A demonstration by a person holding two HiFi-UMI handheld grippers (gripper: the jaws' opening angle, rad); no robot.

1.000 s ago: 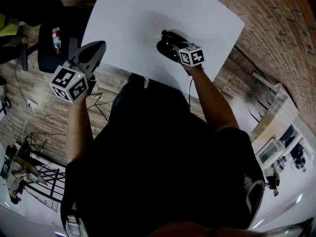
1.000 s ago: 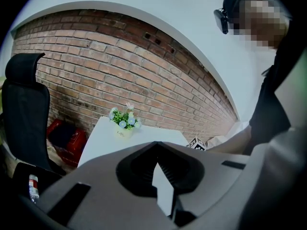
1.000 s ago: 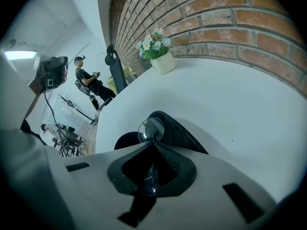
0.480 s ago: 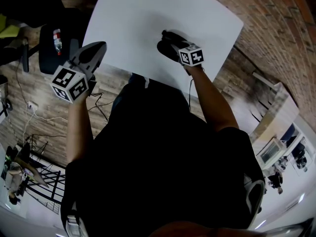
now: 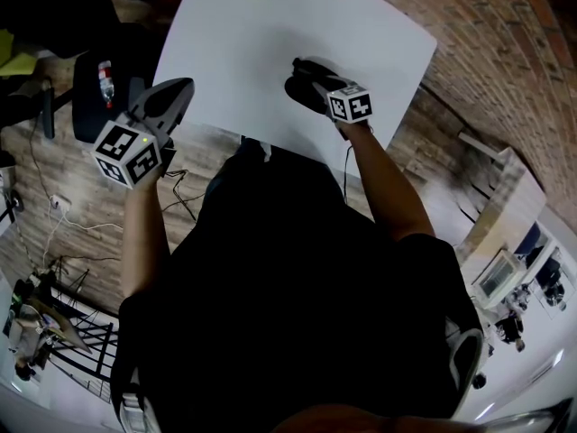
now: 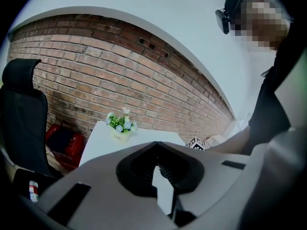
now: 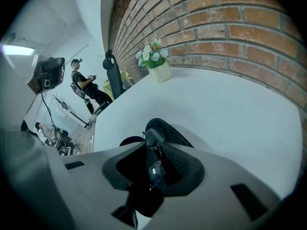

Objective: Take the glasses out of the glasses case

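One white table [image 5: 270,34] carries one dark glasses case [image 7: 168,127], open near the table's front edge and partly hidden. The right gripper [image 7: 153,145] is clamped on the one pair of glasses [image 7: 156,170] just above the case; only one lens shows clearly. The left gripper [image 5: 171,93], off the table's left edge, is slightly parted and empty. One flowerpot [image 7: 158,71] stands at the table's far edge.

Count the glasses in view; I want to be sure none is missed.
1. The glasses are pinched between the fingers of the right gripper, just over the case. The case's inside is mostly hidden, so more could lie there.
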